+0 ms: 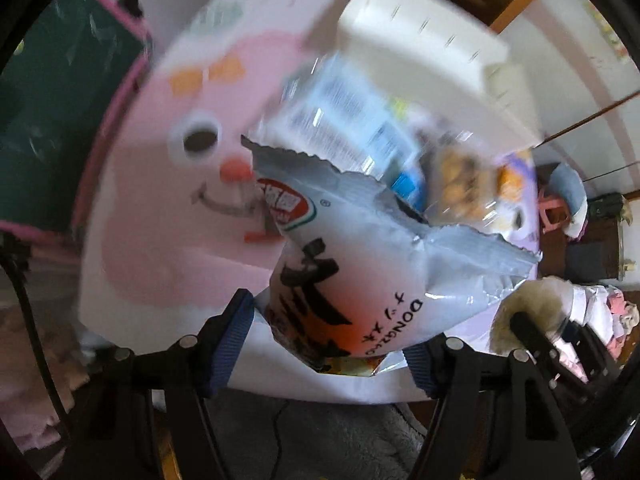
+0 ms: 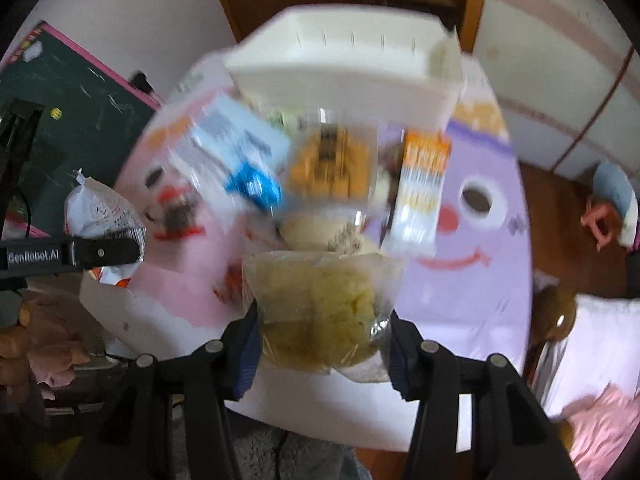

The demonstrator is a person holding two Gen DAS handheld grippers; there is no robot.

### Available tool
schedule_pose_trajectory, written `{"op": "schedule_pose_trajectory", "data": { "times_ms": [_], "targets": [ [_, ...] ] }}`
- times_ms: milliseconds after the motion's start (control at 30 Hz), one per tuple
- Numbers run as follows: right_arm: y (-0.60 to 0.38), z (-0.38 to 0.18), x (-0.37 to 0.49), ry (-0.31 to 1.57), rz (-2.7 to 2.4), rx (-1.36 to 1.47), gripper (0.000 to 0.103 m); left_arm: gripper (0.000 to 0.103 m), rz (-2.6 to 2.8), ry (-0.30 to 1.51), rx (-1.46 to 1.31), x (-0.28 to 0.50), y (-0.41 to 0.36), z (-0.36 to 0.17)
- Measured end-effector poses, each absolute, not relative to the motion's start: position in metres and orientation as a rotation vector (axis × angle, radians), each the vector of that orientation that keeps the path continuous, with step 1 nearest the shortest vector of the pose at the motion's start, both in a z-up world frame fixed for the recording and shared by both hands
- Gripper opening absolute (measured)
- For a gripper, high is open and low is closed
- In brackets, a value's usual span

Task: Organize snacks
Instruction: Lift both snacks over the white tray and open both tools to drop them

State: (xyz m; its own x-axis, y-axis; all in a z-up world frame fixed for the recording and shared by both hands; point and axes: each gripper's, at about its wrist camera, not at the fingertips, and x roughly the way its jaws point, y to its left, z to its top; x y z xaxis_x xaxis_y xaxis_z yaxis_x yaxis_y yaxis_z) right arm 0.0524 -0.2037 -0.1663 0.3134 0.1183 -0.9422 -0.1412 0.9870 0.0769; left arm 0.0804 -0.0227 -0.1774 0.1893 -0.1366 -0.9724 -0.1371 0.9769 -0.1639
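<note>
My left gripper is shut on a white snack bag with a red logo and black characters, held above the table. The same white snack bag and left gripper show at the left of the right wrist view. My right gripper is shut on a clear bag of yellow cake, also lifted off the table. Below lie a blue-and-white packet, an orange packet and an orange-and-white box. A white bin stands behind them.
The tabletop has a pink face and a purple face printed on it. A green chalkboard with a pink frame leans at the left. A pink stool stands on the wooden floor at the right, with bedding nearer.
</note>
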Motion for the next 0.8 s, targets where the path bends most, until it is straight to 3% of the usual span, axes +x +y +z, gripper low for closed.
{"op": "schedule_pose_trajectory", "data": {
  "times_ms": [300, 500, 633, 800],
  "targets": [
    [-0.236, -0.053, 0.080, 0.961, 0.226, -0.126, 0.052, 0.069, 0.019, 1.043, -0.050, 0.125, -0.059, -0.039],
    [-0.231, -0.016, 0.128, 0.854, 0.195, -0.198, 0.052, 0.069, 0.026, 0.919, 0.036, 0.173, -0.053, 0.015],
    [-0.232, -0.014, 0.173, 0.845, 0.138, -0.163, 0.053, 0.069, 0.000, 0.928, 0.076, 0.221, -0.045, 0.010],
    [-0.234, -0.036, 0.232, 0.906, 0.048, -0.121, 0.053, 0.069, -0.038, 1.036, 0.102, 0.301, -0.048, -0.039]
  ]
}}
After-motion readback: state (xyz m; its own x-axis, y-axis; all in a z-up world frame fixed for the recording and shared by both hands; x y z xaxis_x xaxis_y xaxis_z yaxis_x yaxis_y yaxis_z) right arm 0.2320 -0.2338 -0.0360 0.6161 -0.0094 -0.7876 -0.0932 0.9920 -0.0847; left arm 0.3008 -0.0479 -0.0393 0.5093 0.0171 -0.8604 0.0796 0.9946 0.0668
